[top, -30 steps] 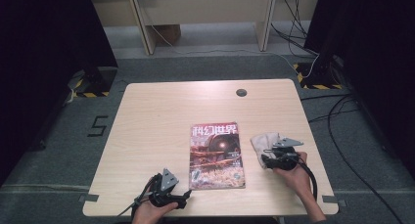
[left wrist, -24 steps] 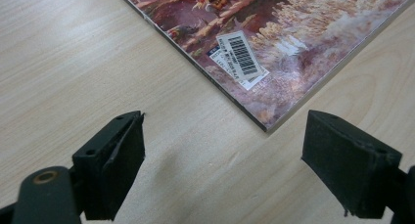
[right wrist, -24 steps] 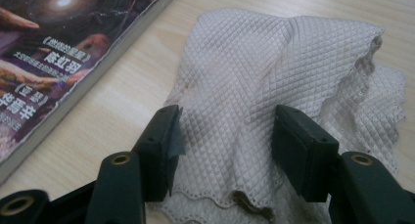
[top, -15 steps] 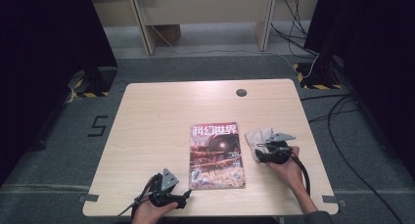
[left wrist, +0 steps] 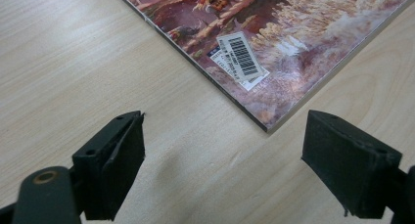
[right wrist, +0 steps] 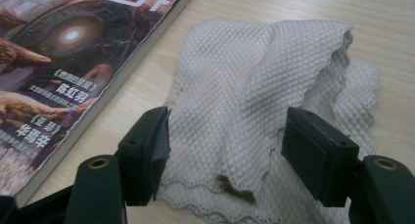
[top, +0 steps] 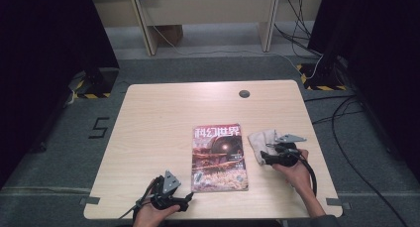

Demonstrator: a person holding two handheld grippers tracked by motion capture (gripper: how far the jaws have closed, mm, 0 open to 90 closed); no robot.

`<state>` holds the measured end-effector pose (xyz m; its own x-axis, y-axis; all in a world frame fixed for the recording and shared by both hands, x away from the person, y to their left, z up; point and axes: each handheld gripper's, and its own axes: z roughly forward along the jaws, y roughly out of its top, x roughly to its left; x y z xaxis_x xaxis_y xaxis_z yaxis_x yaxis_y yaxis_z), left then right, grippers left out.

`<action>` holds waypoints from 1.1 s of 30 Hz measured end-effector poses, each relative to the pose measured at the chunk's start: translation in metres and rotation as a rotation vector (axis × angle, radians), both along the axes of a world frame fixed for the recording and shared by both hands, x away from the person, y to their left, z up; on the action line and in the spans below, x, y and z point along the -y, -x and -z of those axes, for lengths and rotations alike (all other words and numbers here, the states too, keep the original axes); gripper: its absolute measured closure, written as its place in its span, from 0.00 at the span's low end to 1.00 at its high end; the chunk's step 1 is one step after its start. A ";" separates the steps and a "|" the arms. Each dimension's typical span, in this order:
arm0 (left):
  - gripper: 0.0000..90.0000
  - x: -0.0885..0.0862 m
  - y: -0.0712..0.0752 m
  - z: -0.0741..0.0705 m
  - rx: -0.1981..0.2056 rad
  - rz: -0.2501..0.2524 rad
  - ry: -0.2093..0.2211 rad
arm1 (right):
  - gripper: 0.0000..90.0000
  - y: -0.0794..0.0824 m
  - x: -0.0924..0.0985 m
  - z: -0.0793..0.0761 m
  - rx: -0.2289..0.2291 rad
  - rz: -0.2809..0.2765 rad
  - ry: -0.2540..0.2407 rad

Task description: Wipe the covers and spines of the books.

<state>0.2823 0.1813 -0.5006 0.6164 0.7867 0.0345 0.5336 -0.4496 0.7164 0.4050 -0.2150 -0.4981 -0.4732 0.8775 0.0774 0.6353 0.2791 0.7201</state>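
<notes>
A magazine (top: 219,157) with a colourful cover lies flat in the middle of the wooden table (top: 163,118). Just right of it lies a crumpled cream waffle cloth (top: 260,139). My right gripper (top: 263,160) sits low over the cloth's near edge. In the right gripper view its jaws (right wrist: 225,150) have just been opening. They stand open on either side of a fold of the cloth (right wrist: 244,77), beside the magazine (right wrist: 58,62). My left gripper (top: 187,197) rests at the table's front edge. It (left wrist: 222,165) is open over bare wood, just short of the magazine's barcode corner (left wrist: 240,55).
A small dark round grommet (top: 244,93) sits near the table's far edge. Beyond the table are grey carpet, wooden desk legs (top: 143,24) and cables (top: 337,113) on the floor at the right.
My right hand has shifted slightly left over the cloth. The left hand and the magazine have not moved.
</notes>
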 end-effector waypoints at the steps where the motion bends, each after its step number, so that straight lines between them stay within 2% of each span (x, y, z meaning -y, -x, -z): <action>1: 0.17 0.000 0.000 0.000 0.000 -0.001 -0.001 | 0.38 0.002 0.001 -0.001 0.008 -0.004 -0.005; 3: 0.17 0.000 0.000 0.000 -0.001 -0.001 0.001 | 0.37 0.006 0.003 -0.003 0.008 -0.009 -0.016; 5: 0.17 0.000 0.000 0.000 -0.001 -0.001 -0.001 | 0.35 0.014 0.004 -0.008 0.018 -0.021 -0.048; 13: 0.17 -0.001 0.000 0.000 0.000 -0.002 0.003 | 0.32 0.031 0.006 -0.016 0.042 -0.040 -0.080; 19: 0.17 -0.001 0.000 0.000 0.000 -0.001 0.001 | 0.27 0.053 0.006 -0.018 0.063 -0.051 -0.118; 21: 0.17 -0.001 0.000 0.000 -0.001 -0.001 0.001 | 0.27 0.056 0.006 -0.018 0.065 -0.053 -0.121; 22: 0.17 -0.001 0.000 0.000 -0.001 -0.001 0.001 | 0.26 0.066 0.006 -0.018 0.070 -0.059 -0.117; 25: 0.17 -0.001 0.000 0.000 -0.001 -0.001 0.001 | 0.26 0.074 0.005 -0.018 0.075 -0.074 -0.115; 26: 0.17 -0.001 0.000 0.000 -0.001 -0.001 0.000 | 0.26 0.083 0.004 -0.018 0.078 -0.083 -0.119; 27: 0.17 -0.001 0.000 0.000 -0.001 -0.001 0.000 | 0.26 0.083 0.004 -0.018 0.078 -0.083 -0.119; 28: 0.17 -0.001 0.000 0.000 -0.001 -0.001 -0.001 | 0.25 0.092 0.003 -0.017 0.081 -0.095 -0.124; 33: 0.17 -0.001 0.000 0.000 -0.001 0.001 -0.002 | 0.25 0.108 0.000 -0.014 0.070 -0.129 -0.112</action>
<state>0.2823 0.1822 -0.5008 0.6170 0.7861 0.0356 0.5342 -0.4517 0.7146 0.2970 -0.2153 -0.4844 -0.5890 0.7969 0.1341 0.5466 0.2706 0.7925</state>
